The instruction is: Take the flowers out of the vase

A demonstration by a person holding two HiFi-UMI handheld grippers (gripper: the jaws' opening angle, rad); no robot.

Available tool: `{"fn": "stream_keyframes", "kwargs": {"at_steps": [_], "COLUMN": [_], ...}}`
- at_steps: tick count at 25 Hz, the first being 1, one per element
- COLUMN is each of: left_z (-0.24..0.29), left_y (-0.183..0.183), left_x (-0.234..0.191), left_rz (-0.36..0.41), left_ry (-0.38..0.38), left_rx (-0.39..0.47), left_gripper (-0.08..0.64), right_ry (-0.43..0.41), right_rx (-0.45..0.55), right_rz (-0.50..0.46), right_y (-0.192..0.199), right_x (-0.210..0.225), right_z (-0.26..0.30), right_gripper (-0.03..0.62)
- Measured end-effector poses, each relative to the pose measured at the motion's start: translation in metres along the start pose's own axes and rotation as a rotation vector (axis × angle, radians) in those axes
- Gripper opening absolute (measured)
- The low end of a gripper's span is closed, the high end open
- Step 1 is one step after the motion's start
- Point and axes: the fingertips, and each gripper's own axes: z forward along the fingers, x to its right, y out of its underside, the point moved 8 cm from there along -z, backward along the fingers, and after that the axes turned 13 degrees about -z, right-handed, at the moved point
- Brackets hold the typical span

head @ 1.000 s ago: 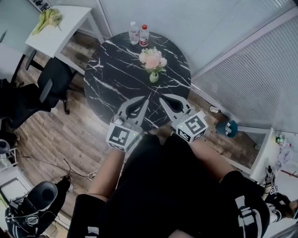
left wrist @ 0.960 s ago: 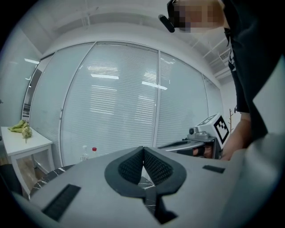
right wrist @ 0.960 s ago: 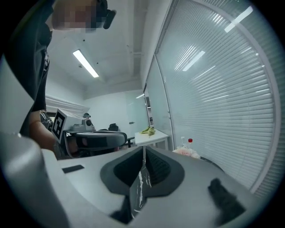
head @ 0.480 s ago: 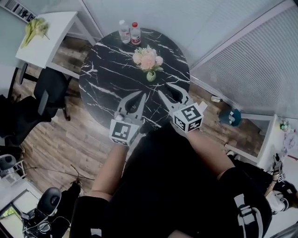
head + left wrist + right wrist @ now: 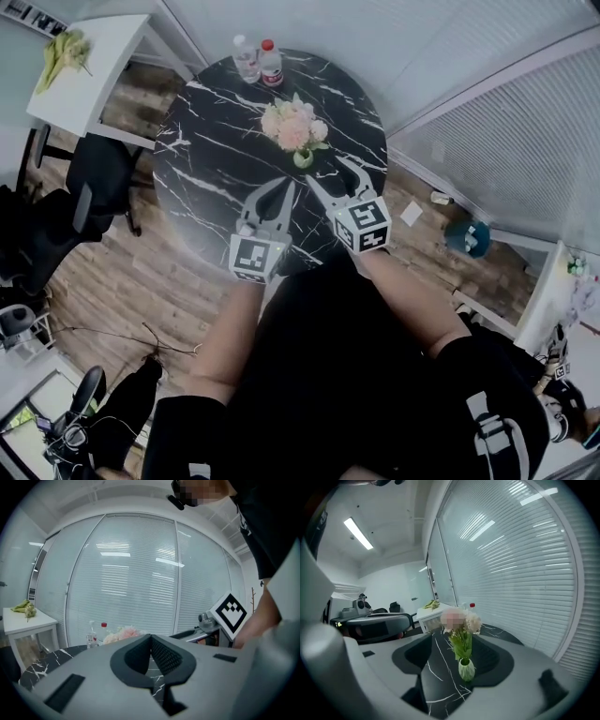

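Note:
A bunch of pale pink and white flowers (image 5: 293, 128) stands in a small green-white vase (image 5: 304, 159) near the middle of a round black marble table (image 5: 202, 164). My right gripper (image 5: 330, 172) is just short of the vase. Its jaws are opening with nothing pressed between them. In the right gripper view the vase (image 5: 466, 669) and the flowers (image 5: 462, 620) stand a little ahead, framed by the right gripper (image 5: 457, 662). My left gripper (image 5: 288, 187) hovers over the table left of the vase and is shut on nothing, as its own view shows (image 5: 151, 637). Only the tops of the flowers (image 5: 123, 633) show there.
Two water bottles (image 5: 258, 60) stand at the table's far edge. A white side table (image 5: 89, 75) with a green bundle is at the upper left, with a black office chair (image 5: 89, 178) below it. White blinds close off the right side, and a teal object (image 5: 462, 235) lies on the floor.
Both grippers have moved forward over the table toward the vase. The right gripper's jaws, together a second ago, now stand apart. The left gripper's jaws stayed together.

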Motion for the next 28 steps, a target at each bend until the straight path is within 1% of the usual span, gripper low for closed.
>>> {"fn": "stream_keyframes", "kwargs": {"at_steps": [3, 8, 10, 13, 17, 24, 28], "left_z": [0.012, 0.025, 0.027, 0.029, 0.032, 0.034, 0.036], "left_y": [0.011, 0.027, 0.033, 0.040, 0.050, 0.054, 0.059], "left_x": [-0.007, -0.019, -0.024, -0.035, -0.047, -0.053, -0.057], "left_rz": [-0.013, -0.028, -0.031, -0.037, -0.051, -0.051, -0.058], "left_ry": [-0.020, -0.048, -0.062, -0.087, -0.112, -0.125, -0.129], "left_rx": [-0.003, 0.004, 0.008, 0.014, 0.006, -0.004, -0.014], "left_gripper": [0.012, 0.011, 0.012, 0.012, 0.012, 0.012, 0.011], "right_ry": [0.002, 0.067, 0.075, 0.060, 0.045, 0.017, 0.019], "right_rx": [-0.009, -0.012, -0.003, 0.007, -0.009, -0.035, -0.040], "right_rz": [0.000, 0.007, 0.011, 0.012, 0.009, 0.013, 0.011], "right_y": [0.007, 0.022, 0.030, 0.040, 0.053, 0.066, 0.072], "right_x": [0.003, 0.012, 0.015, 0.016, 0.015, 0.012, 0.012], "right_z": [0.015, 0.029, 0.033, 0.044, 0.064, 0.089, 0.099], "right_gripper": [0.276, 0.308, 0.313, 0.321, 0.339, 0.348, 0.347]}}
